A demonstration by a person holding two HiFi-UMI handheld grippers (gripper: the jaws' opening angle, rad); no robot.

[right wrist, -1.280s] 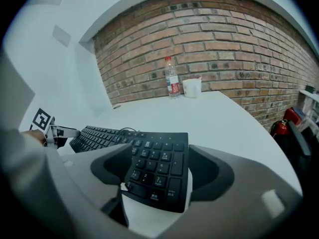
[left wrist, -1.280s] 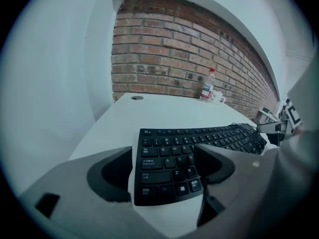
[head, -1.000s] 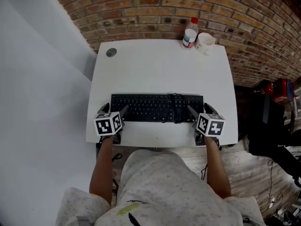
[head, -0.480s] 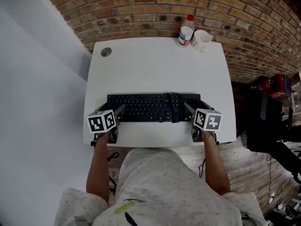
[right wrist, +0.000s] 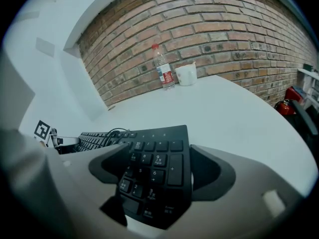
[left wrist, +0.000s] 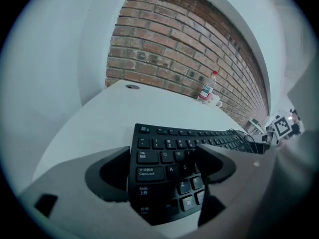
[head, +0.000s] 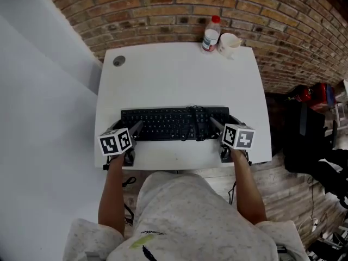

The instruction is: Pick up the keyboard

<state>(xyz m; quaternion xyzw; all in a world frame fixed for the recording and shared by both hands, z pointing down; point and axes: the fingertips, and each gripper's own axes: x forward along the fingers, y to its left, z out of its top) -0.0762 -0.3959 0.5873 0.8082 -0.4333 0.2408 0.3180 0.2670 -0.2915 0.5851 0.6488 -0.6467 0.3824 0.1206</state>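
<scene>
Keyboard: the black keyboard (head: 163,124) lies flat on the white desk (head: 179,75), parallel to the front edge and close to it, and it is not yet lifted.
Left gripper: the left gripper (head: 130,125) is at the left end of the keyboard. Its fingers (left wrist: 107,176) are released and stand wide apart, one just outside the short edge and one over the letter keys.
Right gripper: the right gripper (head: 223,122) is at the right end. Its fingers (right wrist: 214,173) are also released, with the number pad between them.
Step in hand: I judge this is the seating of both grips before the lift.
How to do it well: close both sides at the same time and on the frame edge, not on the key caps. Then raise both ends evenly, because a long thin board probably tips or twists if one side goes first.
Cable: the black cable (head: 197,113) lies coiled on the keys toward the right end. It may slide off or snag, so the lift should be slow.
Bottle: a clear bottle (head: 210,34) with a red cap stands upright at the back edge, near the back right corner. I cannot tell its filling.
Cup: a white cup (head: 228,43) stands just beside the bottle. No content shows in it.
</scene>
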